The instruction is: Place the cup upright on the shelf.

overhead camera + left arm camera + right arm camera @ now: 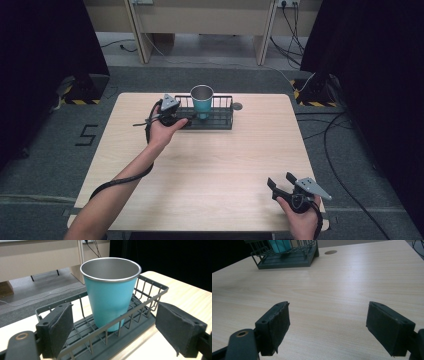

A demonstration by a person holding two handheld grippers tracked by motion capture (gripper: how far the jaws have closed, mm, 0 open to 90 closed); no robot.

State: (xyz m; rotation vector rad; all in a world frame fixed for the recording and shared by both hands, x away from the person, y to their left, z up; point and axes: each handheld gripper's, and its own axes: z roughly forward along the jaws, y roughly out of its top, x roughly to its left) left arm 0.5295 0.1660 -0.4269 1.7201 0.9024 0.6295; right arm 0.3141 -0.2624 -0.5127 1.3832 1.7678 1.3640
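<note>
Pale wooden worktop [210,165] fills my screens. Nearest me, my right gripper [284,184] sits at the front right corner, jaws spread wide over bare wood with nothing between them. Farther out, my left gripper [186,120] is at the near wall of the dark wire basket [222,120], jaws apart, just short of the teal metal cup with a steel rim [110,292] standing upright inside that basket.

A teal cup [110,300] with bare silver inside stands in a dark grey wire basket [147,287] on pale wood table [210,170].
</note>
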